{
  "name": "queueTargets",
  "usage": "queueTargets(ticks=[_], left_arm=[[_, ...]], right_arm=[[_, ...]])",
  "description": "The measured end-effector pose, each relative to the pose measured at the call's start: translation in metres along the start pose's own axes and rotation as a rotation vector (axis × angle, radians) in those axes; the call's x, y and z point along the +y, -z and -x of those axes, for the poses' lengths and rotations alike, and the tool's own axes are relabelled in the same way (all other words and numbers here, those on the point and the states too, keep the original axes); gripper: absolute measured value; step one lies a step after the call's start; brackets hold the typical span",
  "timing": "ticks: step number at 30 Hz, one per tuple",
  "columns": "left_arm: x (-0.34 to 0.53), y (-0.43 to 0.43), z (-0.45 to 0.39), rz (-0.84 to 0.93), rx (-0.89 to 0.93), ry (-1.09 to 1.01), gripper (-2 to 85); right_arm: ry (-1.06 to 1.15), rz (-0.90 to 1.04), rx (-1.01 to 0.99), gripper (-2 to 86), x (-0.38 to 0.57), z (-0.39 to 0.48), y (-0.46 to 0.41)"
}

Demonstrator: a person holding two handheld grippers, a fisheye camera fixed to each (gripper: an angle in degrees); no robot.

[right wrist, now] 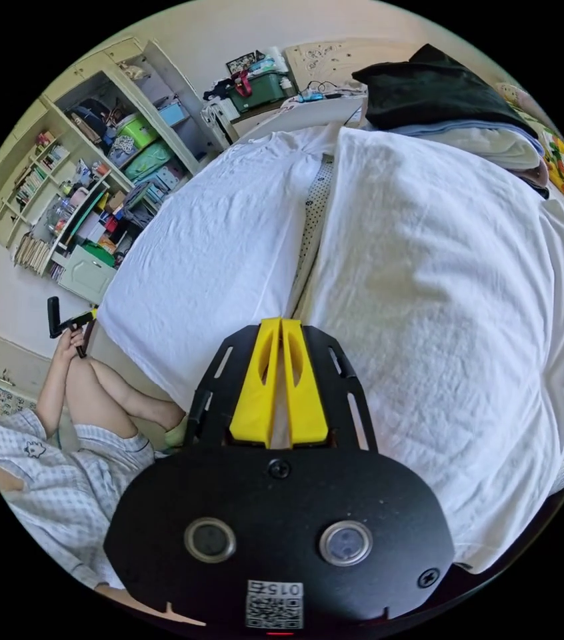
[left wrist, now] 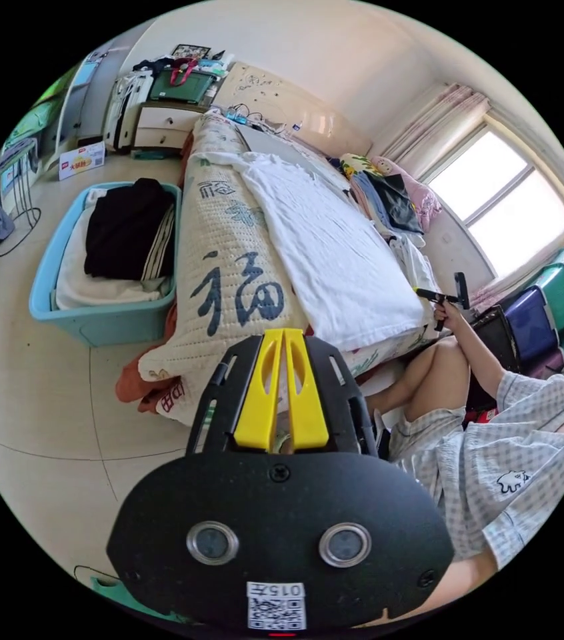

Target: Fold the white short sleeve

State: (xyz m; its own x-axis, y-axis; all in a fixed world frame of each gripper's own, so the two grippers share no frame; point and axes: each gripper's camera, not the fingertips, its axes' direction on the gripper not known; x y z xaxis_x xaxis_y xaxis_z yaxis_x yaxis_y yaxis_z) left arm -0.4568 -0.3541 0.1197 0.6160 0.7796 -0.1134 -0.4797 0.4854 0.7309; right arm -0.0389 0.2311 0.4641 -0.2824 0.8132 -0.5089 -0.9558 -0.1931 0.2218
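Currently the white short sleeve (right wrist: 429, 280) lies spread on the bed (left wrist: 229, 267); both hand-held grippers, left (left wrist: 284, 333) and right (right wrist: 280, 323), are pressed together, empty. Pinching matching hem corners would probably keep the fold square.

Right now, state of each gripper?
Left gripper: jaws closed together, nothing held, near the bed's edge.
Right gripper: jaws closed together, above the white short sleeve, no cloth visibly pinched.

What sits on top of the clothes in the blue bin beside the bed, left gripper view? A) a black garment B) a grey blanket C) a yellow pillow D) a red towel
A: a black garment lies over white laundry inside the blue bin on the floor next to the bed.
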Motion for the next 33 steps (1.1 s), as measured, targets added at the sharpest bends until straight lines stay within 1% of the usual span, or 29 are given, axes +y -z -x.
queueTargets(ticks=[2,3,5,6,7,8,10,11,12,13,14,15,16,17,18,19,22,25,29,33], left_arm=[[0.005,0.002,0.009,-0.019,0.036,0.02,0.9],[0.007,0.004,0.014,-0.035,0.063,0.031,3.5],[0.011,0.011,0.018,-0.103,0.157,0.015,6.7],[0.013,0.016,0.021,-0.161,0.237,0.003,8.0],[0.015,0.017,0.023,-0.191,0.28,0.006,8.6],[0.015,0.016,0.024,-0.19,0.284,0.012,8.7],[0.01,0.002,0.022,-0.123,0.242,0.012,8.7],[0.008,-0.003,0.02,-0.096,0.234,0.005,8.6],[0.005,-0.015,0.016,-0.037,0.219,-0.014,8.1],[0.004,-0.027,0.011,0.02,0.205,-0.04,7.1],[0.004,-0.032,0.008,0.041,0.196,-0.054,6.4],[0.005,-0.039,0.004,0.06,0.165,-0.078,4.6],[0.008,-0.04,0.001,0.057,0.125,-0.094,2.5],[0.01,-0.041,0.001,0.057,0.108,-0.094,1.9],[0.013,-0.043,0.003,0.064,0.083,-0.093,0.7],[0.017,-0.043,0.008,0.058,0.092,-0.084,0.2],[0.028,-0.043,0.019,0.029,0.116,-0.061,-0.4],[0.037,-0.05,0.024,0.028,0.103,-0.07,-0.5],[0.044,-0.066,0.027,0.046,0.047,-0.09,-0.3],[0.051,-0.08,0.033,0.054,0.025,-0.11,0.4]], right_arm=[[-0.043,0.079,-0.021,-0.9,-0.012,-0.012,0.016],[-0.063,0.105,0.019,-0.9,-0.022,-0.014,0.035],[-0.119,0.079,0.124,-0.8,-0.041,-0.011,0.077],[-0.183,0.039,0.184,-0.6,-0.057,-0.008,0.113],[-0.233,-0.011,0.184,-0.3,-0.076,0.002,0.155],[-0.255,-0.05,0.173,-0.2,-0.085,0.01,0.178],[-0.282,-0.263,0.087,0.2,-0.12,0.073,0.278],[-0.261,-0.316,0.059,0.3,-0.128,0.096,0.302],[-0.197,-0.396,0.024,0.5,-0.144,0.147,0.345],[-0.133,-0.446,0.022,0.7,-0.158,0.201,0.382],[-0.1,-0.466,0.031,0.8,-0.163,0.228,0.399],[-0.038,-0.503,0.055,1.1,-0.17,0.283,0.429],[0.025,-0.537,0.078,1.4,-0.173,0.335,0.454],[0.058,-0.551,0.089,1.5,-0.173,0.359,0.464],[0.123,-0.572,0.114,2.0,-0.172,0.404,0.479],[0.184,-0.583,0.149,2.7,-0.168,0.443,0.488],[0.254,-0.595,0.244,4.2,-0.158,0.513,0.496],[0.284,-0.621,0.253,4.2,-0.145,0.543,0.495],[0.275,-0.615,0.224,4.4,-0.136,0.538,0.472],[0.27,-0.644,0.136,5.8,-0.122,0.495,0.412]])
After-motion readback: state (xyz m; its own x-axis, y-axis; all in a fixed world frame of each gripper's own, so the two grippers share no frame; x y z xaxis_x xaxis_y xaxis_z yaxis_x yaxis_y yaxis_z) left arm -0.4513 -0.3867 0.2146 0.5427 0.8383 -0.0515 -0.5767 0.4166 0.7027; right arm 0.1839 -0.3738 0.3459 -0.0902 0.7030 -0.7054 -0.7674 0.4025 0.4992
